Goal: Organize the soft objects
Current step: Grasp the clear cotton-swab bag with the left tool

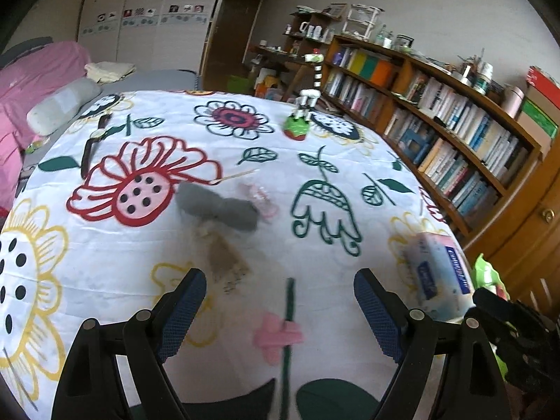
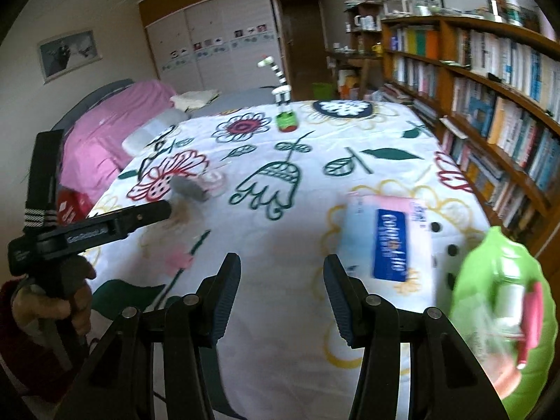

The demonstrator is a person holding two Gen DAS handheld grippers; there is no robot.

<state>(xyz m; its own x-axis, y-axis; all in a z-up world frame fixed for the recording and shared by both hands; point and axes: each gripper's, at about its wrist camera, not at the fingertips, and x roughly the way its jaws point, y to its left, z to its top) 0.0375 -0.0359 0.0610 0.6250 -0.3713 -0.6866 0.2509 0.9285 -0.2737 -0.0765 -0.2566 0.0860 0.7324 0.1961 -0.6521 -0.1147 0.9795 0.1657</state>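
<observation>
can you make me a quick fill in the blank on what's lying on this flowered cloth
1. The fuzzy bundle near the red flower is ____ in colour.
2. The striped giraffe toy stands on a ____ base.
3. The tissue pack has a ____ label.
4. Both tongs, left and right, hold ____.

Missing: grey; green; blue; nothing

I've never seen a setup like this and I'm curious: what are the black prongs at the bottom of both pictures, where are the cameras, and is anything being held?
No robot here: a person holds a hand-operated gripper in each hand, each with a fisheye camera looking along its two fingers. One picture comes from the left gripper, the other from the right gripper; the right view also shows the hand holding the left tool. Both grippers are open and empty. Below is a flowered cloth with a grey soft item, a small pink item, a tissue pack, a green bag and a striped giraffe toy.
</observation>
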